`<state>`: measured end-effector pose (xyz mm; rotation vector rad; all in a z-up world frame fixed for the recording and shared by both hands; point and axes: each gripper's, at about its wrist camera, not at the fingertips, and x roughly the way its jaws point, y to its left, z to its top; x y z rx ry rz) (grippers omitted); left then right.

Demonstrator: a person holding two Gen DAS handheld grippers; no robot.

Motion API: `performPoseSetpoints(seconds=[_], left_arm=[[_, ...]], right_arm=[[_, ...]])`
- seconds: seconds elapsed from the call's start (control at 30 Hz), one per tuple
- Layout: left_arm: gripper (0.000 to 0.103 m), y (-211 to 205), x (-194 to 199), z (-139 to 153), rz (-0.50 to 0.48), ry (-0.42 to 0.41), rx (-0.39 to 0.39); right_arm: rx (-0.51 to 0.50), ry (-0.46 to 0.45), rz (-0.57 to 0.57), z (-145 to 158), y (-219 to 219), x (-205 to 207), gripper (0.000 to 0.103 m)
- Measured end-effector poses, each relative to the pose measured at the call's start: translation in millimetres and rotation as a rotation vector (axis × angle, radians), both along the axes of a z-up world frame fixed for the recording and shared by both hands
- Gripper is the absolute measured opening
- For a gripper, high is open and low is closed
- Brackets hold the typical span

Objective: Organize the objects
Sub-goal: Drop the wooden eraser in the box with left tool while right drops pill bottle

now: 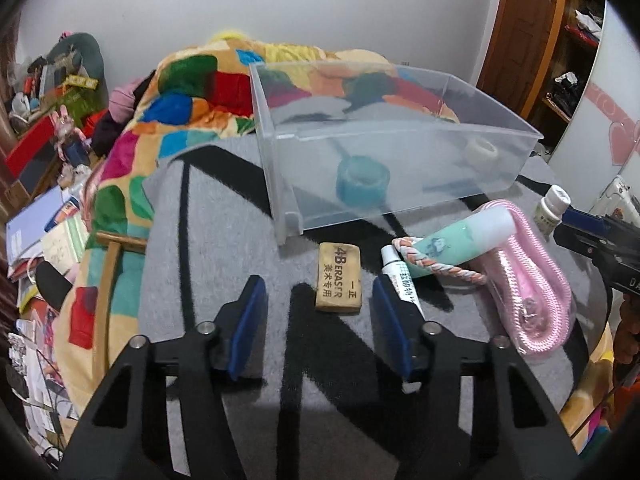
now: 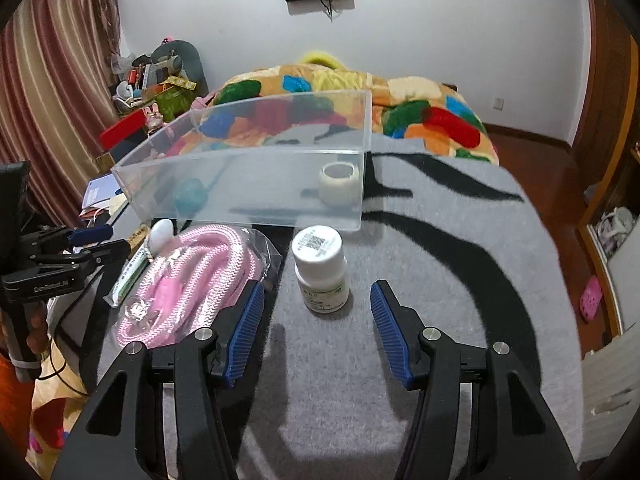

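A clear plastic bin (image 1: 400, 168) (image 2: 240, 196) stands on a grey blanket and holds a blue tape roll (image 1: 362, 182) (image 2: 190, 196) and a white tape roll (image 1: 482, 152) (image 2: 338, 184). In the left wrist view my left gripper (image 1: 318, 300) is open just short of a tan eraser (image 1: 339, 278). A white tube (image 1: 400, 276), a mint bottle (image 1: 464, 240) and a bagged pink rope (image 1: 528, 288) (image 2: 184, 280) lie to its right. In the right wrist view my right gripper (image 2: 316, 304) is open around a white pill bottle (image 2: 322, 270).
The grey blanket with black stripes (image 2: 440, 280) covers the work surface over a colourful quilt (image 1: 168, 92). Cluttered books and boxes (image 1: 44, 216) lie at the left. A wooden door (image 1: 524, 28) and shelves stand at the right.
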<state>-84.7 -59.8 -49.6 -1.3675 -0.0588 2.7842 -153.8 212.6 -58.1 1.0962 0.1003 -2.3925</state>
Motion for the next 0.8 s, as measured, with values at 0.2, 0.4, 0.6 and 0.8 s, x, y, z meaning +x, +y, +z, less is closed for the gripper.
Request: performPoseSetpoints(seconds=[0.2,0.4,0.6,0.8], left_arm=[[0.031,5,-5,-5,-0.017,-0.001,-0.006],[0.023,9,-2,-3,-0.029,0.004,-0.006],[0.023,7,8,19,-0.019,0.069,0.011],[0.023,6,15,55,-0.017,0.167,0.018]], right_arm=[[-0.003,-0.028,0.008,-6,-6,-11,0.03],[-0.028,-0.022,0.011,-3,-9,-10,0.026],[-0.052,0.028,0.025,17,-11,-1,0.026],[-0.102,0.1,0.046,50,-17,7,0.026]])
